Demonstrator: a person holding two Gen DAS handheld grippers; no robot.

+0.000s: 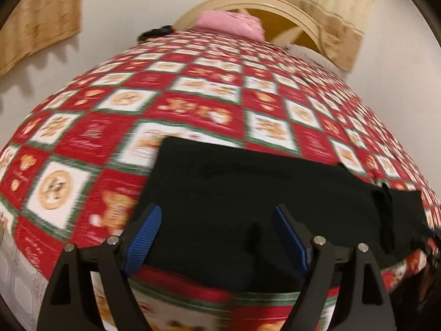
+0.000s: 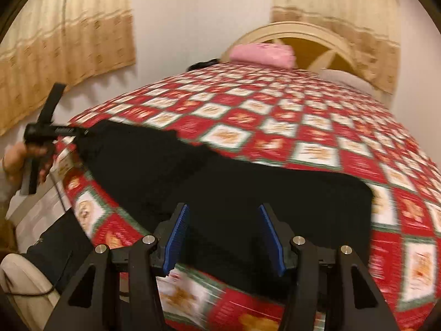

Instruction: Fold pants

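Both views motion-blurred. Left gripper [image 1: 217,215]: jaws spread wide, blue pads clear of the cloth, nothing pinched. Right gripper [image 2: 223,215]: jaws spread, gap narrower than the left's, nothing visibly pinched; black fabric fills the frame behind the gap, can't tell if the pads touch it.

Pants [image 2: 220,182], black, lie flat on the bed [image 1: 193,88] near its front edge, over a red, white and green checked bedspread [image 2: 303,127]. In the right wrist view they run from centre frame out to the left. In the left wrist view they fill lower centre, with a fold step towards the right edge.

Left of the right wrist view: a hand [image 2: 16,154] holding the other gripper's handle.

Far end: pink folded cloth [image 1: 231,24] on the bed, cream arched headboard [image 2: 297,31] behind it, beige curtains [image 2: 69,27] on the white wall.
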